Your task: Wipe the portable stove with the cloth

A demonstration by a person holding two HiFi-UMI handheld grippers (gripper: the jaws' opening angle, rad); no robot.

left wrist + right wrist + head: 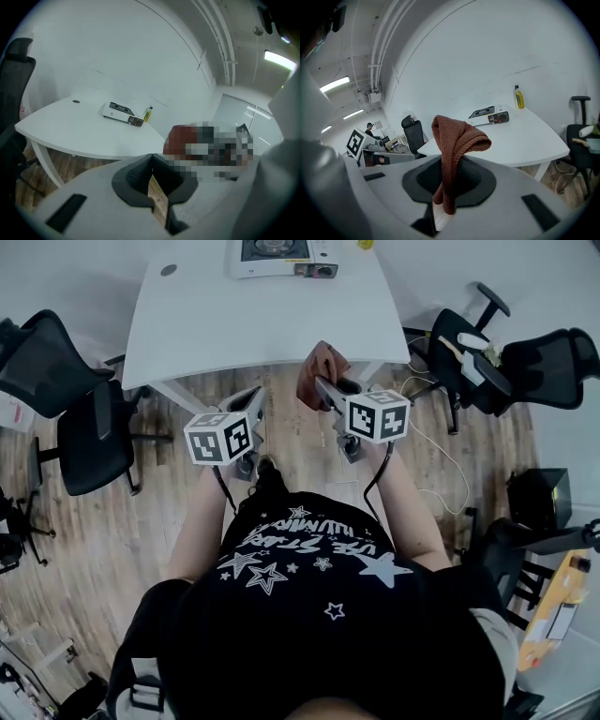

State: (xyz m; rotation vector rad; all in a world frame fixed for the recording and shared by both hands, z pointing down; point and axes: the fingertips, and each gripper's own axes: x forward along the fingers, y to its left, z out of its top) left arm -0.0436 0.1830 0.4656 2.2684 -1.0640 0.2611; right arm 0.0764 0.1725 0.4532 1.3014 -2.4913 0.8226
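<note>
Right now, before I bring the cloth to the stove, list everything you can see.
table: one, white, ahead of the person
portable stove: one, white body with a dark top, far side of the table
bottle: one, yellow, upright on the table beside the stove
office chairs: at least four, black, on both sides of the table
cloth: one, reddish-brown, clamped in the right tongs
left tongs: grey, shut, nothing between them
right tongs: grey, shut on the cloth
</note>
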